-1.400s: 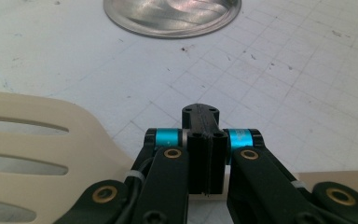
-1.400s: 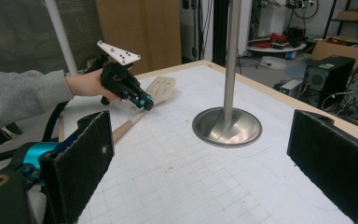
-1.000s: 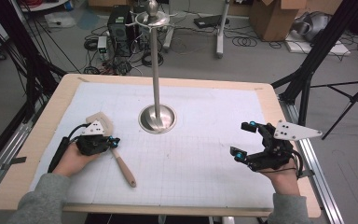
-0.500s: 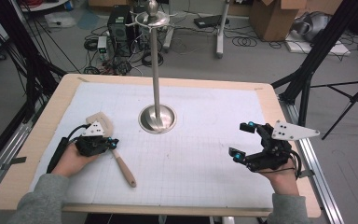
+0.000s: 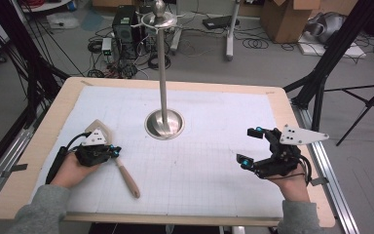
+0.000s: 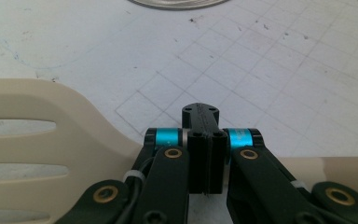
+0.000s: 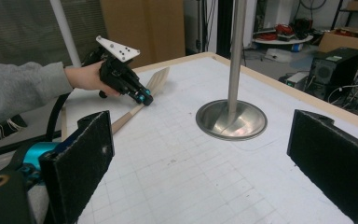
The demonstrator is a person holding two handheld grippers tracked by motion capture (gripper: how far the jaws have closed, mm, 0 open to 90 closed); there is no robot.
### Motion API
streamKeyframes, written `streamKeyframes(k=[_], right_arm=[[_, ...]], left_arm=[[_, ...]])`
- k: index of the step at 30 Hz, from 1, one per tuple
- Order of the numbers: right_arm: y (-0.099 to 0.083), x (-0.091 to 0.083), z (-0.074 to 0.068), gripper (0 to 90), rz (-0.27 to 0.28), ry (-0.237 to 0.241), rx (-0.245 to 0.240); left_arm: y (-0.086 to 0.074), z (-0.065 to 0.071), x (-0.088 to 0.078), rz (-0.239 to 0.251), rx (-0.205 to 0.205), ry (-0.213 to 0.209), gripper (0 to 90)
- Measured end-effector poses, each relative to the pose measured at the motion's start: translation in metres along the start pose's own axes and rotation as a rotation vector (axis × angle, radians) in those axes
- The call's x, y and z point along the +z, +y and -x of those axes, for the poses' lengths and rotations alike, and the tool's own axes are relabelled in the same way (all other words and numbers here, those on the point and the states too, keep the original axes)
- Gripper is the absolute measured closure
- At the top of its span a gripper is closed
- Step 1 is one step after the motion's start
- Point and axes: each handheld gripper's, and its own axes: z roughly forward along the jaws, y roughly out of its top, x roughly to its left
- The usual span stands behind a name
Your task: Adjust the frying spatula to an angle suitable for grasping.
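Workshop floor with cables, boxes and a computer tower lies beyond; bench [image 5: 39,161] with a white gridded mat in front of me.

Item — left gripper [image 5: 113,152]: jaws fully together, pads meeting face to face with nothing visible between them in the left gripper view. They sit directly on top of the spatula [image 5: 121,168], at the neck where the slotted blade joins the handle. Blade spreads to the left of and under the jaws; handle runs off behind them toward the bench's near edge. I judge this a closed-tip press on the tool, not a grip — the spatula is not lifted.

Item — right gripper [image 5: 251,145]: jaws wide apart, holding nothing, hovering over bare mat well away from the spatula.

Item — steel stand [image 5: 164,122]: upright pole on a round base, ahead of both jaws, between the two hands.

Change against the earlier frames: almost none. Left hand has crept only slightly; spatula lies at the same angle, same spot. Right hand has kept its place, jaws as wide as before. My reading: a pause, with pickup of the spatula not yet begun — the left jaws would need to open first.
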Motion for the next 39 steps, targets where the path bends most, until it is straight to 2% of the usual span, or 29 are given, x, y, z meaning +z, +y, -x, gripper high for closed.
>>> streamKeyframes(k=[32,36,39], right_arm=[[0.007,0.028,0.009,6.1,-0.015,0.064,-0.001],[0.007,0.032,0.01,6.1,-0.018,0.069,-0.003],[0.007,0.035,0.01,6.1,-0.027,0.077,-0.002]], left_arm=[[-0.027,0.011,-0.036,-0.005,0.002,0.004,90.0],[-0.031,0.011,-0.035,0.016,-0.006,0.005,90.0],[-0.032,0.01,-0.036,0.037,-0.016,-0.041,89.9]])
